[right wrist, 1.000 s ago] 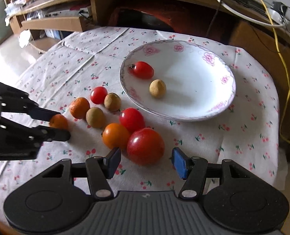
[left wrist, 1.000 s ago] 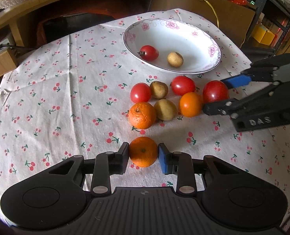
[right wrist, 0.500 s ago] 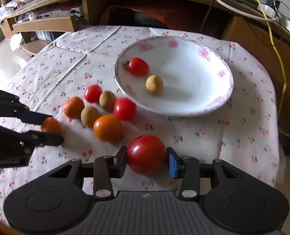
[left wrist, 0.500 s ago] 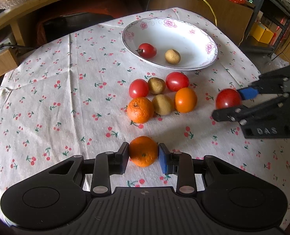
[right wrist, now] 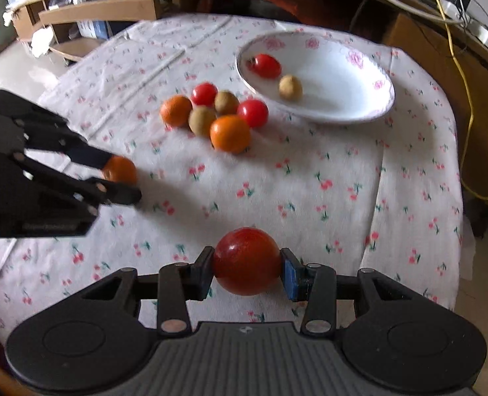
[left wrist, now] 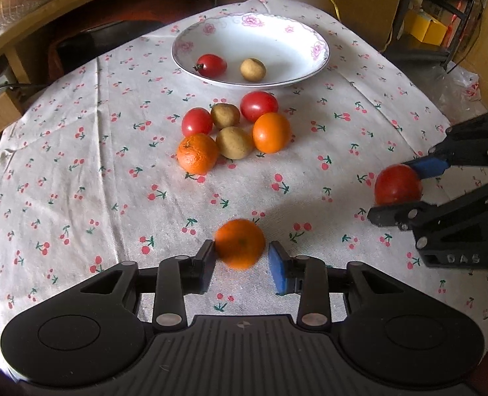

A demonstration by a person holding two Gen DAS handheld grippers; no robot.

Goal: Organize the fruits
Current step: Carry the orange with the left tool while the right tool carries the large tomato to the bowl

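A second ago the big tomato [right wrist: 246, 260] sat on the cloth [left wrist: 79, 171] beside the fruit cluster [left wrist: 234, 132]; now the right gripper [right wrist: 246, 269] pinches it, well clear of the cluster. The left gripper [left wrist: 242, 264], then tight on the small orange [left wrist: 240, 243], has parted: a gap shows at the blue pad, though the black pad still looks to touch the peel. The orange is blurred and sits on the cloth between the fingers. The tomato is glossy, deep red, round, squeezed at both sides. A tomato and a brown fruit lie in the floral plate [left wrist: 309, 33]
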